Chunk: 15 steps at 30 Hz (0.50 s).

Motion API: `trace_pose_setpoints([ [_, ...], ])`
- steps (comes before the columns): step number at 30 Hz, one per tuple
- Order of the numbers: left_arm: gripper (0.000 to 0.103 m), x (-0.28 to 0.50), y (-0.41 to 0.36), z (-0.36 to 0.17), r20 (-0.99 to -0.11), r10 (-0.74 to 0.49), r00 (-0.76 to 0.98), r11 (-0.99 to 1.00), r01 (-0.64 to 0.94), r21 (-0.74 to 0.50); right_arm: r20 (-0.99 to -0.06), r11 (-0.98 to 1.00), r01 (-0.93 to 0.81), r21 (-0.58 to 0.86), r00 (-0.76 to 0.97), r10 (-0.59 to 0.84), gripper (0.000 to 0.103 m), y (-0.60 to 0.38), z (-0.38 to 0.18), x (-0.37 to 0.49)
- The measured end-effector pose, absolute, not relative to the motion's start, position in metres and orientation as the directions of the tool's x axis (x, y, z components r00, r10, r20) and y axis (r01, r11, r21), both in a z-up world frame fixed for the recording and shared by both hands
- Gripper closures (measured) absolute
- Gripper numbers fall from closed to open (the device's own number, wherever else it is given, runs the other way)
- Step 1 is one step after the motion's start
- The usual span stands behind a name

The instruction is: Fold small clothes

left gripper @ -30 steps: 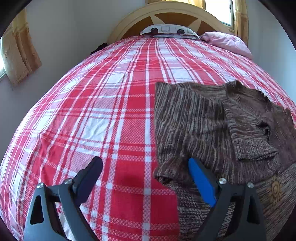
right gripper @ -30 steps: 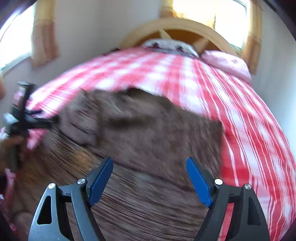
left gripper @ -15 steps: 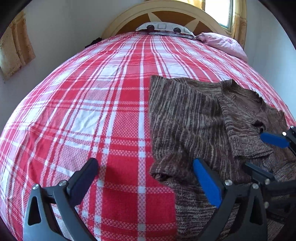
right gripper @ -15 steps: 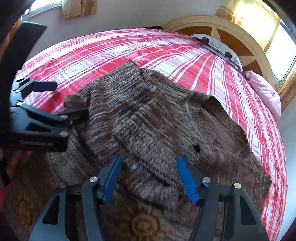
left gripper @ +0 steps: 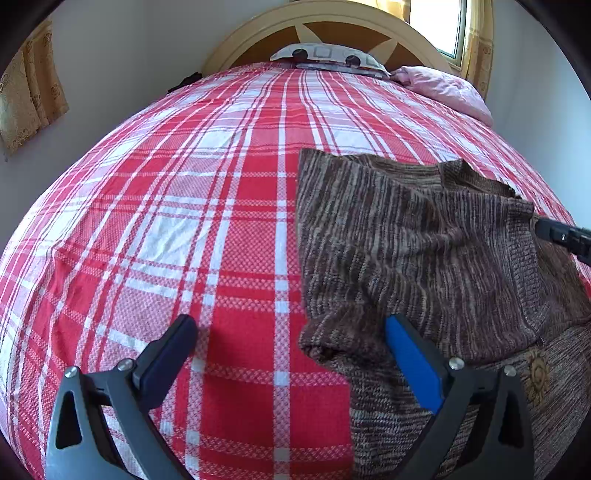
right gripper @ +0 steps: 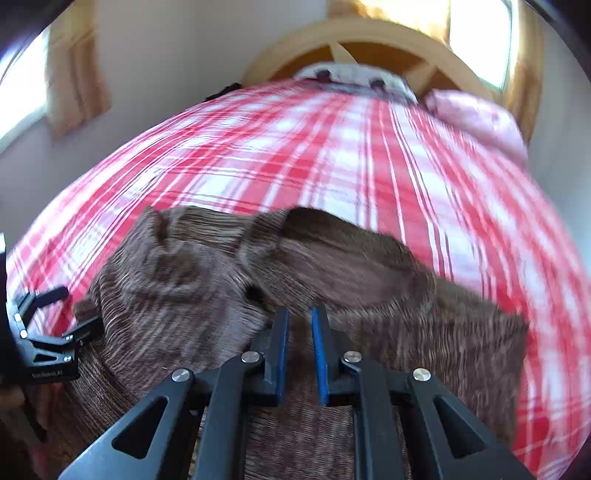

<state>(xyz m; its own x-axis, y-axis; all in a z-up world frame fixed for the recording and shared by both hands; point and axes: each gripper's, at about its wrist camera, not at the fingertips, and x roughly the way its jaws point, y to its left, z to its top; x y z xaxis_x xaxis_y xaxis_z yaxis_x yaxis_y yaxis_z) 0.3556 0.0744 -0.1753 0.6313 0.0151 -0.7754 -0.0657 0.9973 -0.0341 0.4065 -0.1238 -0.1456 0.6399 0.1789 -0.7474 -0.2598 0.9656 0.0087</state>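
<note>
The right claw is closing in, its blue pads nearly together right at a raised fold of the brown knit sweater; the view is blurred, so whether cloth is actually pinched between the tips is hard to call. Just beyond those tips the sweater is bunching up into a hump, lying on the red plaid bedspread that is stretching away ahead. Off to the left of this claw, the left claw is hovering with its jaws spread wide apart, nothing between them but bedspread and the sweater's near corner. Its right pad is sitting over the rolled sleeve edge, its left pad over bare plaid. Ahead and to the right of it, the sweater is spreading out, folded over on itself, with a gold sun emblem showing close by on the right. Far beyond, a patterned pillow and a pink pillow are resting against the arched wooden headboard
</note>
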Motion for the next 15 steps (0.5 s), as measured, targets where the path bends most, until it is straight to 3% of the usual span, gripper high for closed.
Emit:
trace_pose_setpoints([
  [4, 0.0, 0.355, 0.076, -0.175, -0.774, 0.006, 0.633, 0.997, -0.065, -0.045, -0.766, 0.97, -0.2, 0.138, 0.6, 0.232, 0.088, -0.152, -0.158, 0.403],
  [5, 0.0, 0.354, 0.076, -0.175, -0.773, 0.005, 0.635, 0.997, -0.066, -0.048, -0.767, 0.964, -0.205, 0.169, 0.587, 0.259, 0.08, -0.155, -0.161, 0.399],
  [6, 0.0, 0.353, 0.077, -0.174, -0.77, -0.001, 0.637, 0.996, -0.066, -0.055, -0.764, 0.952, -0.222, 0.211, 0.57, 0.303, 0.063, -0.155, -0.165, 0.395],
  [8, 0.0, 0.353, 0.079, -0.174, -0.768, -0.006, 0.641, 0.995, -0.071, -0.067, -0.751, 0.925, -0.264, 0.272, 0.543, 0.376, 0.045, -0.152, -0.167, 0.381],
  [10, 0.0, 0.353, 0.079, -0.175, -0.769, -0.006, 0.639, 0.995, -0.072, -0.068, -0.738, 0.916, -0.302, 0.265, 0.547, 0.394, 0.045, -0.14, -0.167, 0.371],
  [13, 0.0, 0.353, 0.076, -0.175, -0.77, 0.006, 0.638, 0.996, -0.073, -0.053, -0.728, 0.938, -0.323, 0.126, 0.612, 0.309, 0.045, -0.118, -0.157, 0.372],
  [15, 0.0, 0.353, 0.076, -0.175, -0.768, 0.009, 0.641, 0.996, -0.076, -0.051, -0.728, 0.937, -0.324, 0.129, 0.611, 0.311, 0.045, -0.113, -0.154, 0.386],
])
